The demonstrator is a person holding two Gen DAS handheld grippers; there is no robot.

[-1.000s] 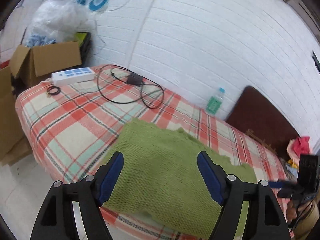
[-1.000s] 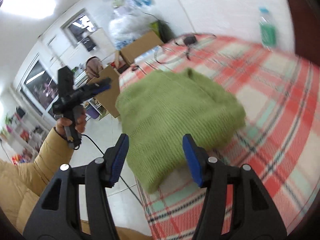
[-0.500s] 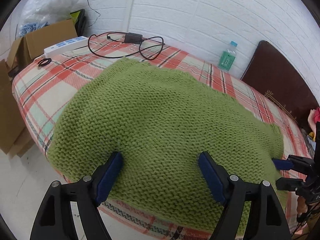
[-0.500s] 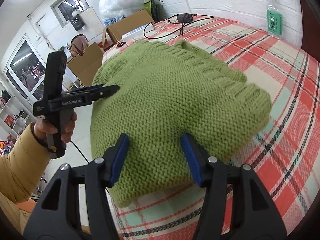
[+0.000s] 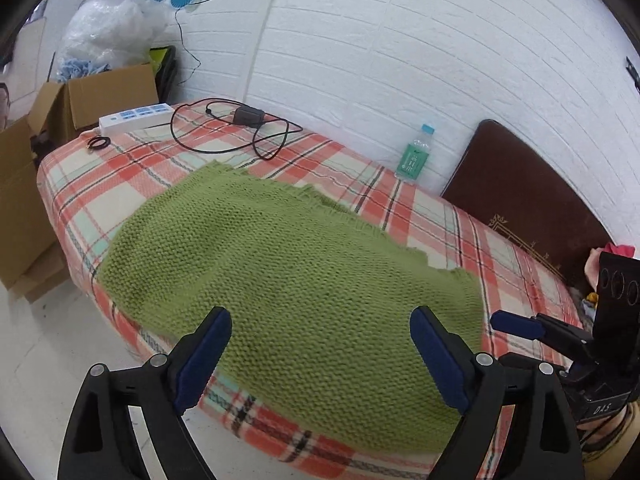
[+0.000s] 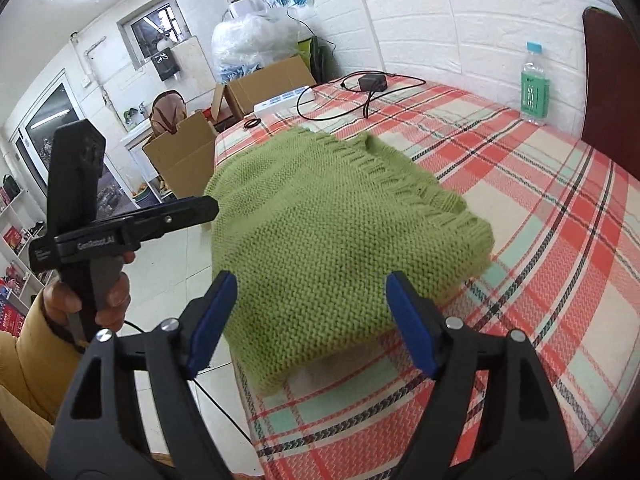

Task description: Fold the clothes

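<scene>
One green knitted sweater (image 5: pixel 296 292) lies on the bed (image 5: pixel 516 280), folded into a compact block near the bed's front edge, its ribbed hem (image 6: pixel 404 188) facing the wall side of the bed; no sleeve sticks out, so the folding of this garment looks done or nearly so, with perhaps a last squaring or a move to a pile left; no second garment waits on the bed in either view.

Two hand-held grippers are in play; the left hand-held gripper (image 5: pixel 320 356) hangs above the sweater's near edge, its jaws apart and opening, nothing pinched between them; the right hand-held gripper (image 6: pixel 312 320) hangs over the sweater's near corner, jaws likewise apart and opening, the knit below them but not clamped.

Counted beyond the sweater, toward the far end of the bed: one white power strip (image 5: pixel 136 117), one black charger with its cable (image 5: pixel 248 116), one small black ring (image 5: pixel 100 143); one water bottle (image 5: pixel 416 154) stands against the wall beside the bed; one dark headboard (image 5: pixel 520 196); two cardboard boxes (image 5: pixel 100 96) off the bed's far end.
</scene>
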